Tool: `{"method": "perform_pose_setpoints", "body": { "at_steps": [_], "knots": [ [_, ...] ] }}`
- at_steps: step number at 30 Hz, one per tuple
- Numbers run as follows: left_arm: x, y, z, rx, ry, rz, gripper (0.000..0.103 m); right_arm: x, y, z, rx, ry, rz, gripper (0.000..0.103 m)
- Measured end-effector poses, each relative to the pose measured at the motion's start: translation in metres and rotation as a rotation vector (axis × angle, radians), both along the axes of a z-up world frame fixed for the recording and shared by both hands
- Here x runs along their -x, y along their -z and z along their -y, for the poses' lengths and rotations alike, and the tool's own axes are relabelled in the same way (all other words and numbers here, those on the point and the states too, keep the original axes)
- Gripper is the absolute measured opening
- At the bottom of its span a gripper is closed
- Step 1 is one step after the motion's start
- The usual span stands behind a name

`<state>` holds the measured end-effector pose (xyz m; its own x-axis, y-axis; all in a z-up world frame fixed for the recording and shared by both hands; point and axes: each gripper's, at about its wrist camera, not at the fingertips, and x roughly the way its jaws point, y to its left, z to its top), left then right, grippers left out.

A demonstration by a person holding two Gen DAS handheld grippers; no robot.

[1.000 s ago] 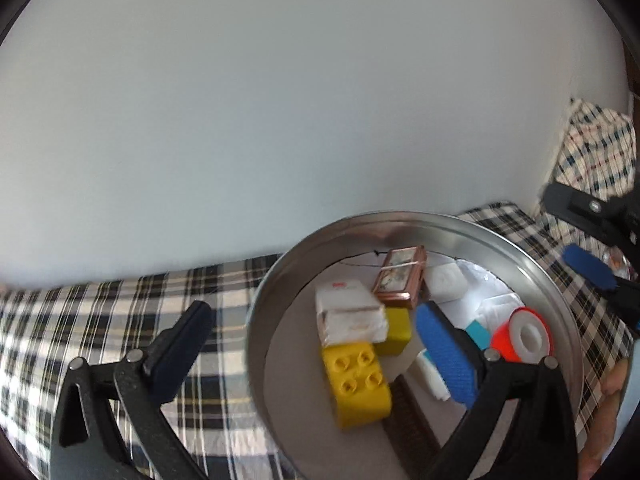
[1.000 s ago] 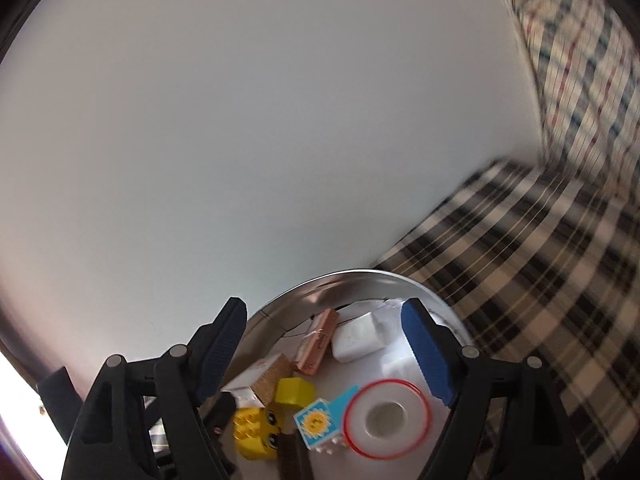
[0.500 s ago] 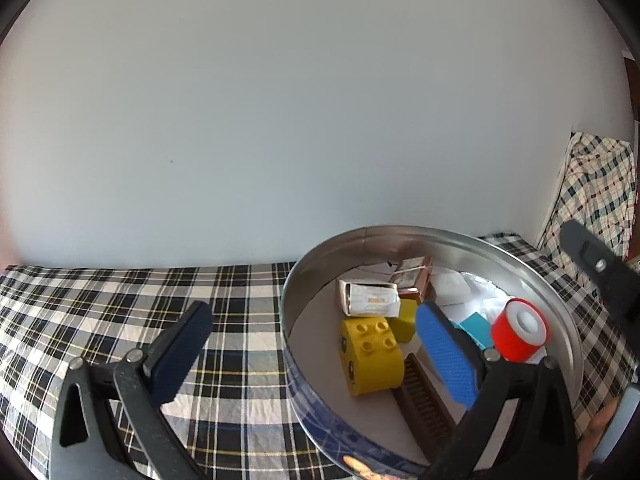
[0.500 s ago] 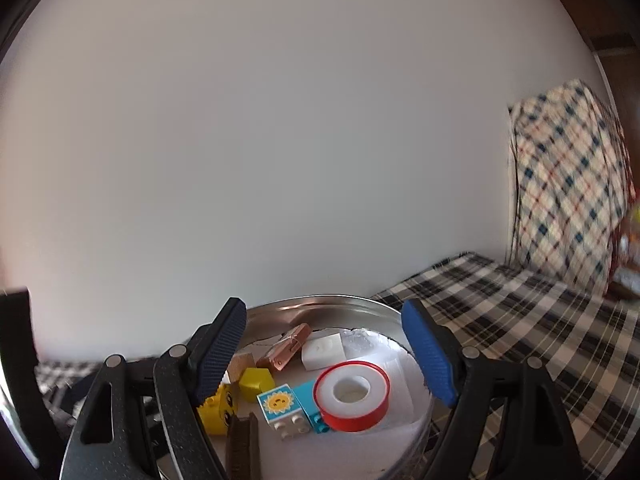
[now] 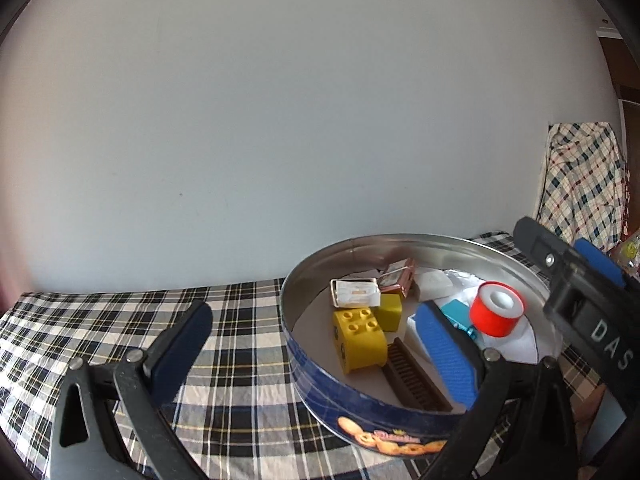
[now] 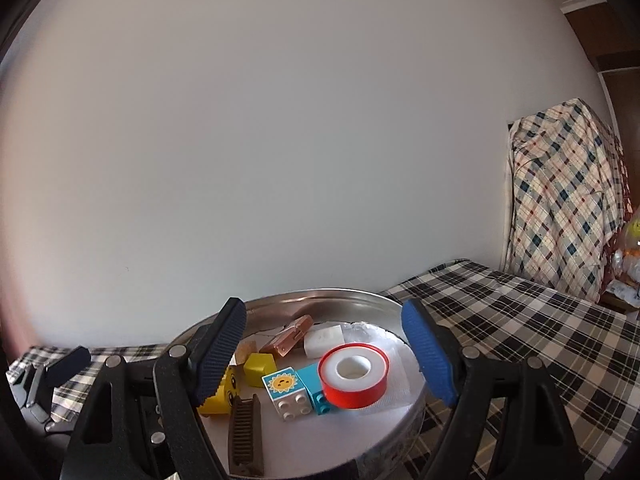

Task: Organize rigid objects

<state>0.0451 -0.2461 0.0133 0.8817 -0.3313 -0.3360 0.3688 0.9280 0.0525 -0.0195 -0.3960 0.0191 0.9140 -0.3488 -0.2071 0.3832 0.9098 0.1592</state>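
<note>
Checked cloth [image 5: 100, 320] carries the round cookie tin [image 5: 360, 412]. Inside the tin, a brown comb [image 5: 414, 376] lies lengthwise from near wall toward centre, beside a yellow brick [image 5: 360, 338] and red tape roll [image 6: 354, 376]. Left gripper [image 5: 316, 344] and right gripper [image 6: 324, 354] both gape wide, empty.

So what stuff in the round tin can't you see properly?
- Brown comb: near end cut off by the right wrist view's bottom edge.
- Yellow brick: half behind a gripper finger, right wrist view.
- Sun block: mostly behind a blue pad, left wrist view.
- Tin: label too small.
</note>
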Motion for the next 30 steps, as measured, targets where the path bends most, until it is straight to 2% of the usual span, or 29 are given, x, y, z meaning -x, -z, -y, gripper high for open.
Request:
{"method": "perform_pose_setpoints", "body": {
  "at_steps": [6, 11, 13, 15, 18, 24, 30],
  "knots": [
    [0.014, -0.003, -0.01, 0.031, -0.014, 0.008, 0.103, 0.013, -0.003, -0.012, 0.045, 0.004, 0.029, 0.082],
    [0.022, -0.003, -0.015, 0.039, -0.018, 0.023, 0.103, 0.027, -0.008, -0.028, 0.125, 0.003, 0.072, 0.083],
    [0.025, -0.003, -0.017, 0.043, -0.025, 0.029, 0.103, 0.033, -0.01, -0.034, 0.152, 0.012, 0.09, 0.094],
    [0.028, -0.004, -0.019, 0.045, -0.031, 0.034, 0.103, 0.039, -0.012, -0.036, 0.165, 0.026, 0.112, 0.095],
    [0.033, -0.004, -0.021, 0.048, -0.04, 0.035, 0.103, 0.045, -0.013, -0.037, 0.167, 0.036, 0.142, 0.097],
    [0.041, -0.005, -0.027, 0.055, -0.075, 0.052, 0.103, 0.046, -0.013, -0.036, 0.15, 0.037, 0.106, 0.099],
    [0.04, -0.005, -0.029, 0.052, -0.094, 0.05, 0.103, 0.054, -0.014, -0.043, 0.171, 0.032, 0.139, 0.099]
  ]
}}
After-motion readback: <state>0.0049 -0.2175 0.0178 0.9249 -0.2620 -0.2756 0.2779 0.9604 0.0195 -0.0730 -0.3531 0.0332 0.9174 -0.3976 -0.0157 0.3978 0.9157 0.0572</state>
